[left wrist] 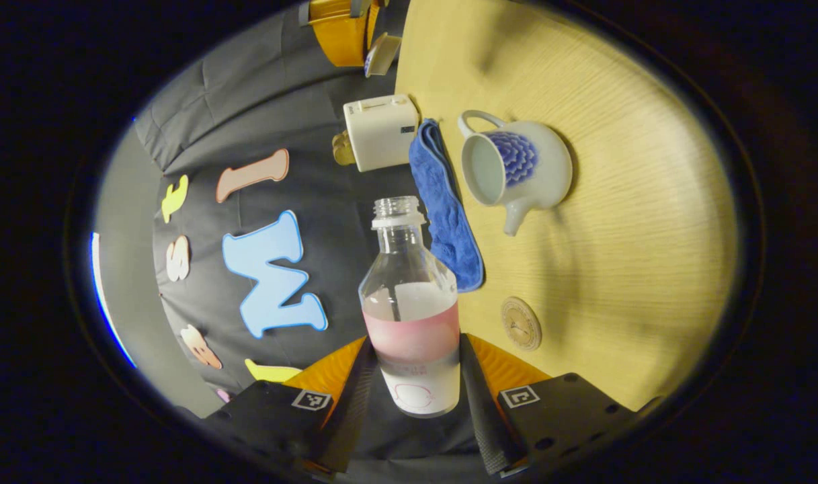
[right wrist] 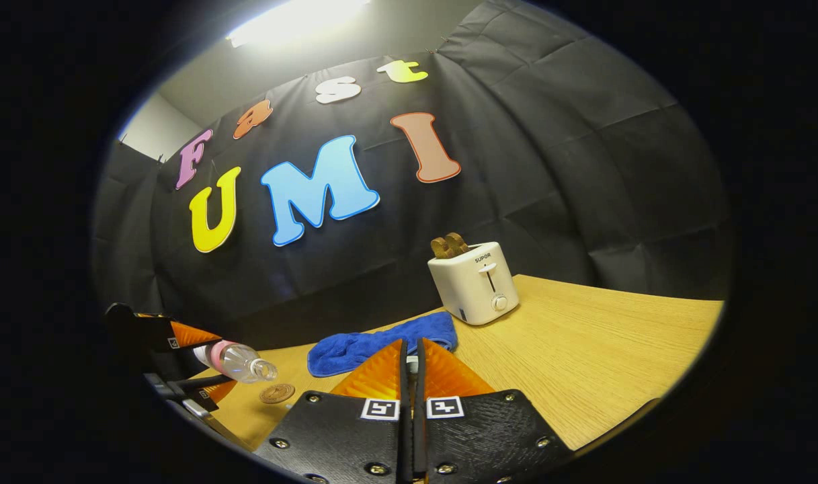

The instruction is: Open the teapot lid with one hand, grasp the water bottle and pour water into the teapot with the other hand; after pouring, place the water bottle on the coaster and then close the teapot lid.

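Note:
My left gripper [left wrist: 417, 349] is shut on a clear, uncapped water bottle [left wrist: 412, 316] with a pink label, partly full. The white teapot [left wrist: 516, 168] with a blue flower stands on the table with its mouth uncovered, beyond the bottle's neck. A round coaster [left wrist: 521, 323] lies near the bottle. In the right gripper view the bottle [right wrist: 237, 361] is tipped almost level in the left gripper [right wrist: 180, 359], above the coaster [right wrist: 277, 393]. My right gripper [right wrist: 412, 346] is shut, a sliver of white between its fingers. In the left gripper view it [left wrist: 345, 33] holds the teapot lid [left wrist: 383, 54] away from the pot.
A blue cloth [left wrist: 445, 208] lies between the teapot and the table's back edge. A white toaster [right wrist: 476, 282] with toast in it stands at the back. The wooden table [right wrist: 583, 356] stretches out to the right of the toaster.

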The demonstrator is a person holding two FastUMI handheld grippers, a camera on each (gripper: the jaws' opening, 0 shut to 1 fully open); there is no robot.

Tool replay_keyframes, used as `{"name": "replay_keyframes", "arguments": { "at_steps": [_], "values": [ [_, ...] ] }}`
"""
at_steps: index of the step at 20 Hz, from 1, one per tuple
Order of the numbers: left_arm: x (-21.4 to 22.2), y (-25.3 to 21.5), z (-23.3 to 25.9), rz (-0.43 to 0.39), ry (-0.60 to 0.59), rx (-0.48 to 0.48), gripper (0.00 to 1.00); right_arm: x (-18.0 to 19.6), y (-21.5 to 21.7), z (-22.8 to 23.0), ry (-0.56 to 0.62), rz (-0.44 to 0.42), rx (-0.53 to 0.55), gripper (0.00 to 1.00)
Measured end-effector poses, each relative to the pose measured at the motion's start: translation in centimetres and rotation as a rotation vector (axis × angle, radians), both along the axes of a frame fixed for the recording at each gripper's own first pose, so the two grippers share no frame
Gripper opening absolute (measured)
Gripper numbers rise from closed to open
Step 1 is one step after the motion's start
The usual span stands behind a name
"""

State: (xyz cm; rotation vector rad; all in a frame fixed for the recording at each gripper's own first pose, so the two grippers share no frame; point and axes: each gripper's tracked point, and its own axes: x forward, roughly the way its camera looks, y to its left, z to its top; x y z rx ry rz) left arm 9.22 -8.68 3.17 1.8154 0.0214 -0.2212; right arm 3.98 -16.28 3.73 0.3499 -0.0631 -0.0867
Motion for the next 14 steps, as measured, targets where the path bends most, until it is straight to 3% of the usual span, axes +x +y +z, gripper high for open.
{"name": "replay_keyframes", "arguments": {
  "at_steps": [14],
  "values": [
    [0.57, -0.34, 0.42, -0.014, -0.003, 0.134, 0.84, 0.01, 0.0, -0.03, -0.001, 0.009, 0.011, 0.0]
  ]
}}
